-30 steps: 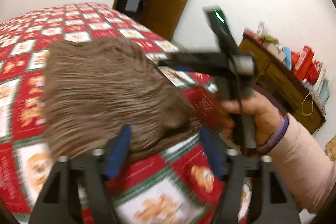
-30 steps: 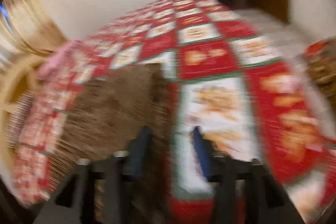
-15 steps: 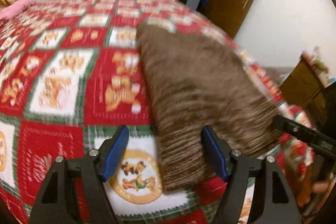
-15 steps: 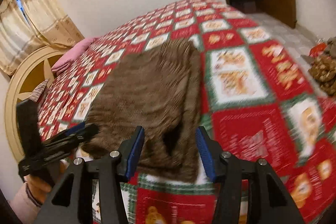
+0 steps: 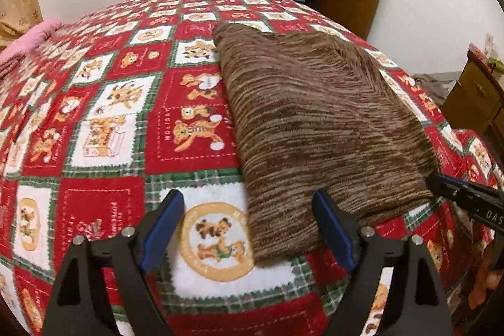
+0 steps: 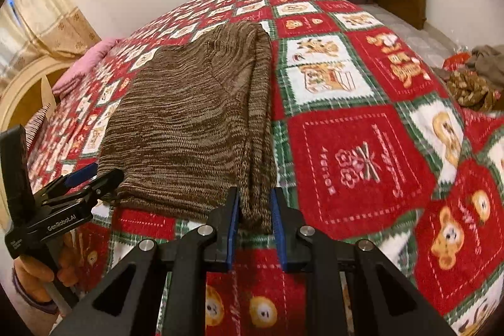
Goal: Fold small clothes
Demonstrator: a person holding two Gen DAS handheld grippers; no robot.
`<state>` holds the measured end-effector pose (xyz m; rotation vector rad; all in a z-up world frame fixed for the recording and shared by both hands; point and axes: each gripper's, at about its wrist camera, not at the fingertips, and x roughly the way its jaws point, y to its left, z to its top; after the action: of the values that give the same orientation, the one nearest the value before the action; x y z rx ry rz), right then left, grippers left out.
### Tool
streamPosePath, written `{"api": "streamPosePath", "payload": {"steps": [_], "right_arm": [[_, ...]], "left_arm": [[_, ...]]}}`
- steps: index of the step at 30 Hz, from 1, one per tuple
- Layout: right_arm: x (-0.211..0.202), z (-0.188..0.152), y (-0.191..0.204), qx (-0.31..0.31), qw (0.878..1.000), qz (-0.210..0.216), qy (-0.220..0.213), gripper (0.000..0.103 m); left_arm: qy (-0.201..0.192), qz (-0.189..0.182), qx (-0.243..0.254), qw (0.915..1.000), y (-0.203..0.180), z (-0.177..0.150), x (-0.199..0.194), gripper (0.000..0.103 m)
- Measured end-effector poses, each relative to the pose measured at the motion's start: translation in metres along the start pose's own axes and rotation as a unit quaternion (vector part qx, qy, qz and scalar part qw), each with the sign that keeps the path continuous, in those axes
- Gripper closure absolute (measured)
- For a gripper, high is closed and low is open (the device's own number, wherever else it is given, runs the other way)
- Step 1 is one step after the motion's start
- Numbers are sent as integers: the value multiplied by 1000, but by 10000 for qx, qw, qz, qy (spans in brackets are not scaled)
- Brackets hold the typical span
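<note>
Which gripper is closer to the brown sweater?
Right. The right gripper has just closed its jaws on the brown sweater's near corner; the left gripper hangs open over the other corner.

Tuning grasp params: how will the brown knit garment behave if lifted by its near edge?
Brown knit garment looks soft and already layered, so it will probably droop and unfold. Its fuzzy weave should grip the bedspread, likely dragging rather than sliding. Right gripper pinches only one corner.
</note>
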<state>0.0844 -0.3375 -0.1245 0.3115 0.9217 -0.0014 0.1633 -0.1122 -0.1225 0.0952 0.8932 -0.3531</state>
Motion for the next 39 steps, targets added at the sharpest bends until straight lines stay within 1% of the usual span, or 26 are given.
{"api": "streamPosePath", "payload": {"steps": [3, 6, 7, 9, 11, 12, 13, 14, 15, 17, 19, 21, 24, 26, 28, 29, 30, 31, 32, 33, 35, 36, 37, 38, 39], "right_arm": [[-4, -1, 0, 33, 10000, 31, 56, 83], [-16, -1, 6, -150, 9998, 25, 115, 82], [-23, 0, 7, -197, 9998, 21, 32, 82], [-39, 7, 6, -218, 9994, -16, -270, 82], [-56, 24, 4, -154, 9972, -60, -727, 79], [-60, 32, 3, -117, 9961, -36, -878, 69], [-60, 46, 4, -90, 9951, 25, -987, 53], [-57, 59, 6, -105, 9947, 73, -1024, 46], [-53, 68, 8, -130, 9943, 95, -1056, 44], [-36, 95, 15, -226, 9939, 136, -1073, 44], [-11, 119, 22, -319, 9952, 246, -897, 44], [13, 135, 23, -322, 9965, 268, -716, 44], [49, 156, 15, -109, 9982, 216, -545, 44], [70, 168, 5, 171, 9980, 340, -497, 44], [91, 179, -2, 386, 9973, 527, -331, 44], [100, 183, -3, 414, 9976, 505, -250, 45], [111, 185, -1, 350, 9983, 429, -170, 65], [117, 184, 2, 223, 9990, 384, -112, 79], [122, 182, 8, 43, 9993, 366, -93, 80], [120, 180, 15, -164, 9993, 270, -198, 86], [111, 177, 34, -741, 9963, -108, -426, 88], [105, 176, 42, -963, 9930, -308, -614, 88], [101, 177, 43, -1007, 9910, -397, -783, 88], [100, 178, 41, -936, 9909, -395, -878, 88], [103, 180, 36, -796, 9920, -399, -891, 88]], "left_arm": [[-70, 230, 230, 9994, -1, 0, -7, 17], [-183, 345, 438, 9983, 2, 2, -16, 17], [-255, 334, 480, 9980, 4, 3, -19, 17], [-498, 243, 443, 9975, 11, 10, -27, 16], [-808, 107, 242, 9964, 20, 24, -34, 10], [-924, 83, 120, 9956, 24, 33, -35, 8], [-987, 71, 34, 9951, 25, 39, -34, 6], [-1044, 46, -50, 9945, 27, 46, -32, 6], [-1066, 25, -110, 9942, 28, 54, -28, 6], [-1062, 2, -189, 9942, 27, 68, -17, 6], [-1018, 10, -278, 9944, 26, 75, -7, 6], [-955, -96, -435, 9944, 27, 83, 7, 6], [-910, -267, -699, 9930, 32, 92, 21, 6], [-839, -306, -894, 9920, 34, 97, 33, 6], [-635, -369, -1070, 9915, 34, 99, 47, 6], [-514, -402, -1108, 9917, 33, 97, 55, 6], [-331, -341, -1103, 9928, 30, 93, 66, 6], [-213, -264, -1079, 9936, 29, 90, 73, 6], [-148, -215, -1059, 9940, 28, 85, 79, 5], [-252, -236, -1052, 9938, 28, 83, 77, 5], [-214, -253, -1060, 9938, 29, 84, 77, 4], [-201, -244, -1040, 9941, 28, 84, 78, 3], [-196, -222, -1025, 9943, 27, 84, 79, 3], [-188, -194, -1011, 9945, 26, 85, 79, 3], [-184, -162, -990, 9948, 24, 85, 79, 3]]}}
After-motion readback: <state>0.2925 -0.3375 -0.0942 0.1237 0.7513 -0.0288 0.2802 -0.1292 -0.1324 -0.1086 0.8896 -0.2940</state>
